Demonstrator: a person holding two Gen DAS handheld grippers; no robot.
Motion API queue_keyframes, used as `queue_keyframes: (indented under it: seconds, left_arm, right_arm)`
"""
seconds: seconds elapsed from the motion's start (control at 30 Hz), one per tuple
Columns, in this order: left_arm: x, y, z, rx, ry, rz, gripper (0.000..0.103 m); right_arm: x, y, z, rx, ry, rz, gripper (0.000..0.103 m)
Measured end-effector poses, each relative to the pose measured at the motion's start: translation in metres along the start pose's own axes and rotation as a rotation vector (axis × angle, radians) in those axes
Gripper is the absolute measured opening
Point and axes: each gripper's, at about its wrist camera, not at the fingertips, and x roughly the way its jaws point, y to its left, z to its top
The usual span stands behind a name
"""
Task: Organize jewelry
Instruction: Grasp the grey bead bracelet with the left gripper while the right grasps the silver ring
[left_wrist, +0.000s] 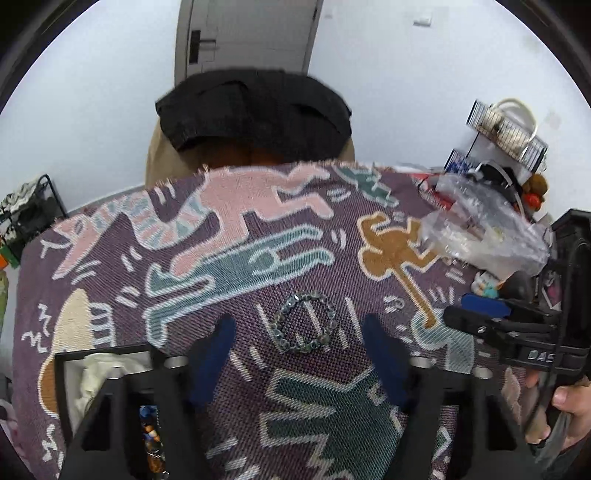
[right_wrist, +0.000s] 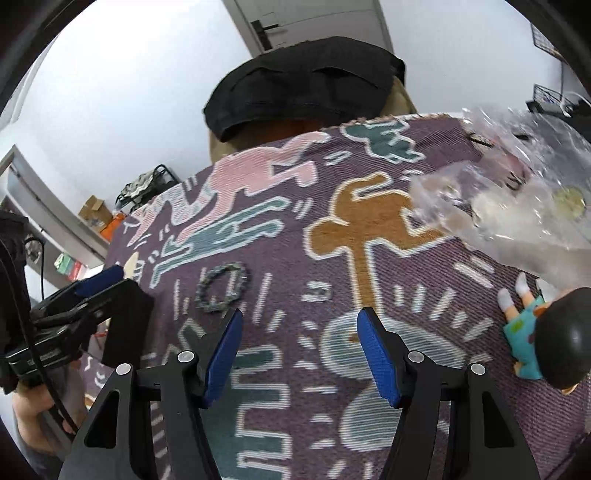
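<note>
Left tongs (left_wrist: 299, 354) hang spread over a beaded bracelet (left_wrist: 304, 320) mid-surface; right tongs (right_wrist: 299, 350) gape empty. Light, limp beads likely roll: pinch one side of the loop.

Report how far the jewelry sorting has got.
Done: some beaded pieces seem to sit in the black-framed box at the lower left of the left view. In hand: nothing; the left gripper stands open around the grey-blue beaded bracelet on the patterned woven cloth, not yet gripping. The right gripper is open and empty. Left: that bracelet and the small silvery ring beside it.
</note>
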Motion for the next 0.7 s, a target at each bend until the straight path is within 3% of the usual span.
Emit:
queue_keyframes:
  seconds: [0.23, 0.4, 0.7]
  left_arm:
    - [0.042, 0.001, 0.001, 0.002, 0.079, 0.057, 0.038]
    - [0.062, 0.003, 0.002, -0.005, 0.113, 0.088, 0.037]
    - [0.084, 0.008, 0.003, -0.002, 0.143, 0.122, 0.024]
  right_arm:
    - [0.01, -0.022, 0.004, 0.024, 0.019, -0.011, 0.062]
    - [0.026, -0.022, 0.008, -0.009, 0.05, -0.025, 0.055]
    - [0.06, -0.006, 0.018, -0.093, 0.12, -0.061, 0.048]
